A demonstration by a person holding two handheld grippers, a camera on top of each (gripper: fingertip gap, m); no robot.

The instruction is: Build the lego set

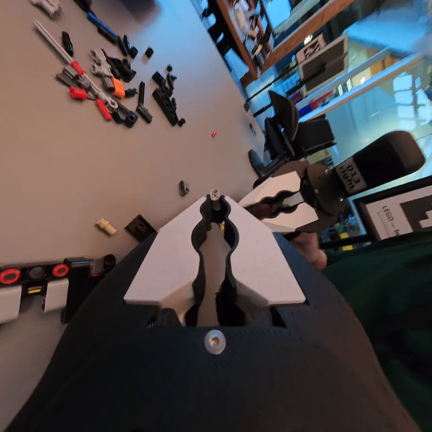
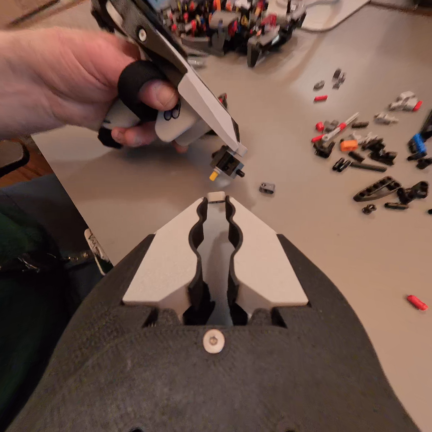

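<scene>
Your left gripper [image 1: 216,202] is clamped on a small black-and-grey lego assembly [image 2: 226,163] with a yellow pin, held above the table [image 2: 304,257] near its front edge. Your right gripper [image 2: 216,198] pinches a small white piece [image 2: 216,196]. Only the right wrist view shows the half-built model [image 2: 233,25] at the far edge; only the left wrist view shows a tan pin [image 1: 106,226] beside a black square plate [image 1: 139,227].

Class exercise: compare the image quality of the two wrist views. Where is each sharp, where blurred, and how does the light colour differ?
Left wrist view: left tongs and their small grey-and-black assembly sharp; loose parts smeared; room behind streaked and blue; horizon steeply tilted.
Right wrist view: warm light; right tongs crisp; hand and built model soft; table edge bowed.
</scene>
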